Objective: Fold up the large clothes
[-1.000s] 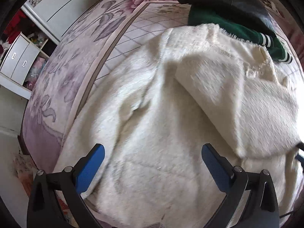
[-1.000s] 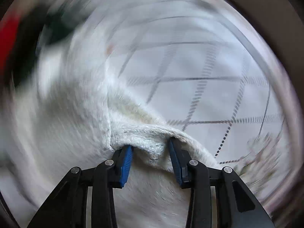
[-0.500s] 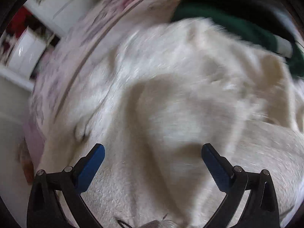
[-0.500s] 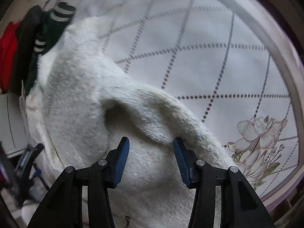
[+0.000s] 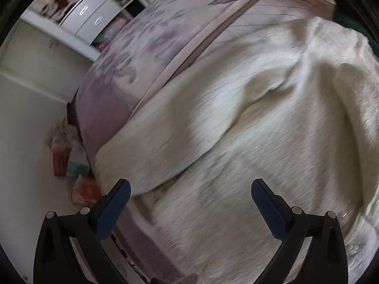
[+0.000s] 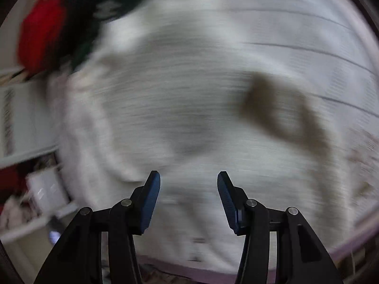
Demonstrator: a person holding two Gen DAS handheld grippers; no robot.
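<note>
Left gripper: the left gripper [image 5: 190,193] hangs with its blue pads [image 5: 113,210] spread wide and nothing between them, as it did a second ago, poised over the near corner of the bed

Right gripper: the right gripper [image 6: 188,190] stands with fingers parted and empty; a second ago they pinched a fold of the cream fabric, half a second ago they had already let it go

Garment: the cream fleece garment [image 5: 248,142] lies spread across the bed, one flap folded over the lower layer, its edge running just ahead of the left pad; in the right wrist view the fleece [image 6: 189,94] fills the frame, heavily blurred, with a dark shadow on its right side

Bedspread: the purple floral bedspread [image 5: 132,54] shows along the garment's left edge, more of its side and the floor now in view than before

Far edge: a green and black garment [image 6: 94,21] and a red one [image 6: 40,30] lie beyond the fleece

Background: white drawers [image 5: 87,19] stand beyond the bed's corner
</note>
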